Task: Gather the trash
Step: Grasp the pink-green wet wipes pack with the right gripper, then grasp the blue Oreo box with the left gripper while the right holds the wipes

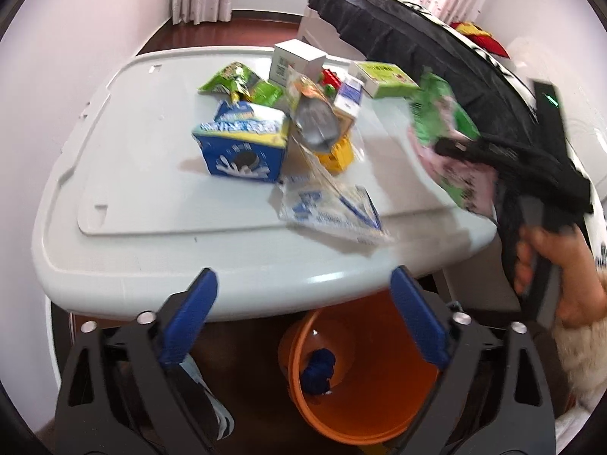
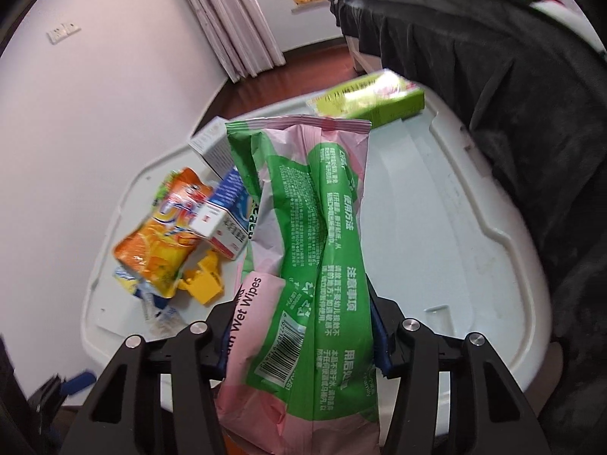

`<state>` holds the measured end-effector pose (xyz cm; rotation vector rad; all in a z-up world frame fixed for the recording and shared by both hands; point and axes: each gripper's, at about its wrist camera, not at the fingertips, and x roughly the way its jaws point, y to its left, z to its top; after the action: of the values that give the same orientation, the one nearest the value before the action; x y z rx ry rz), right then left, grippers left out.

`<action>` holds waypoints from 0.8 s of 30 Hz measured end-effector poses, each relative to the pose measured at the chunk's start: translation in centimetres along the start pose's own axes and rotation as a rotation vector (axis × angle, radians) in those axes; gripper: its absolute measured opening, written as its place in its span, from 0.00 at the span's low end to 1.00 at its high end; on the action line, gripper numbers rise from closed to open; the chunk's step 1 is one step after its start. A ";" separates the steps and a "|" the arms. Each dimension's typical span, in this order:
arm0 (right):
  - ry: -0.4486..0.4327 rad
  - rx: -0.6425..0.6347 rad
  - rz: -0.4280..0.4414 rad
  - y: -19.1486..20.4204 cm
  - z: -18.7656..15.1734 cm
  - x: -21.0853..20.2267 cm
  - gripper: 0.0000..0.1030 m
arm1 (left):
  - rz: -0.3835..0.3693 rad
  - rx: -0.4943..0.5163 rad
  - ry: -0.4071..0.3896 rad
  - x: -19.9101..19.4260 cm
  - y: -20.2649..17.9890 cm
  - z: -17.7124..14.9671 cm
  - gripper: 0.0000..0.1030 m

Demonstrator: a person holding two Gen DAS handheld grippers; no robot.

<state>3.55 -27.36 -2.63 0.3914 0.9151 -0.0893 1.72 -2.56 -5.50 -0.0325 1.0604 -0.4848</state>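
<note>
My right gripper is shut on a green and pink wet wipes pack, which hangs above the grey table. In the left wrist view the same pack sits in the right gripper at the table's right side, with a person's hand on the handle. My left gripper stands open with nothing between its blue pads, at the table's near edge. Below it is an orange bucket with a blue item inside.
On the table lie a blue cookie box, green snack bags, a clear plastic bag, a yellow piece, an orange pouch and a green box. A dark-draped bed borders the right side.
</note>
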 end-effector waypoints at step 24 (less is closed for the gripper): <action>-0.122 -0.018 0.033 -2.0 3.3 -2.9 0.52 | 0.177 -0.746 0.181 8.9 7.5 11.3 0.88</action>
<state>3.76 -30.64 0.84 0.3799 0.7882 -0.0733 17.51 -1.72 -9.19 -0.5575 1.3604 0.0904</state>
